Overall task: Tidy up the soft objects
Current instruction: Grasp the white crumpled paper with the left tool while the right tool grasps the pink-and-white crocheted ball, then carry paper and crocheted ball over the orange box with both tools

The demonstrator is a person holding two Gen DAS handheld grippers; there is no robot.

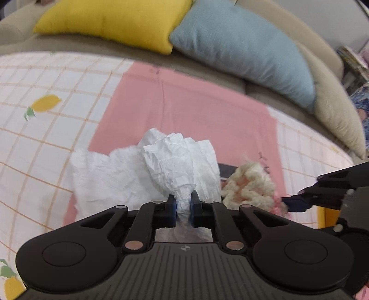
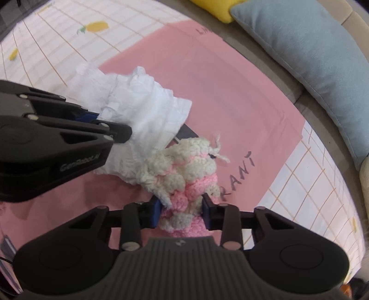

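Observation:
My left gripper (image 1: 183, 203) is shut on a crumpled white cloth (image 1: 166, 166), which it holds bunched above a pink sheet (image 1: 184, 103). My right gripper (image 2: 181, 207) is shut on a cream and pink crocheted piece (image 2: 184, 175). The crocheted piece also shows in the left wrist view (image 1: 249, 184), just right of the white cloth, with the right gripper (image 1: 295, 205) behind it. In the right wrist view the white cloth (image 2: 143, 108) lies to the upper left, and the left gripper (image 2: 92, 117) reaches in from the left. The two soft items touch.
The pink sheet (image 2: 219, 80) has handwriting on it and lies on a checked tablecloth (image 1: 46, 110) with lemon prints. Behind stands a beige sofa (image 1: 334, 110) with a yellow cushion (image 1: 110, 20) and a light blue cushion (image 1: 242, 46). A dark flat object (image 2: 186, 133) lies under the cloth.

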